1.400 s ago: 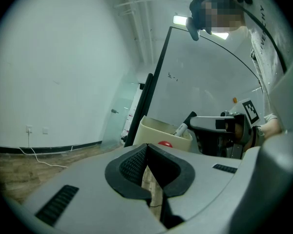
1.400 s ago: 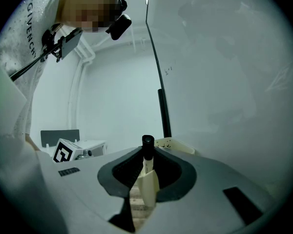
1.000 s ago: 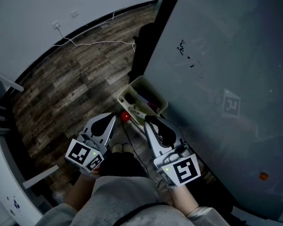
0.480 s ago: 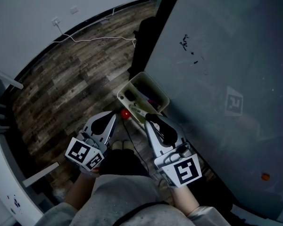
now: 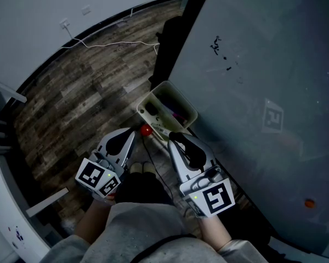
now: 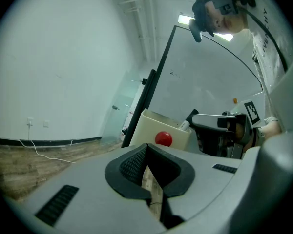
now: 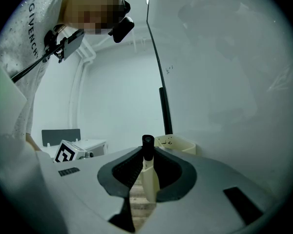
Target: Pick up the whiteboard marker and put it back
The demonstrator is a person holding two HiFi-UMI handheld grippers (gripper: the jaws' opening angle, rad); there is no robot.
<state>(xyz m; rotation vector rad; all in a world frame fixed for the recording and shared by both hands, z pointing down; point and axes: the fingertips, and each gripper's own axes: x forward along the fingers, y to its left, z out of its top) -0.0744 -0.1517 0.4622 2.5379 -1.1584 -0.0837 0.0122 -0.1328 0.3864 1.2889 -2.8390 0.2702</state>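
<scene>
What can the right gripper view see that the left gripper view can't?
Only the right gripper view: the right gripper pinching the whiteboard marker, black cap up. Only the left gripper view: the red ball by the beige bin, and the left gripper shut with nothing in it. Both: that bin and the whiteboard.

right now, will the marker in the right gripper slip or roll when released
Probably stiff and light: the marker is slim and straight. Its round barrel could slide in the right gripper and likely rolls on flat surfaces.
</scene>
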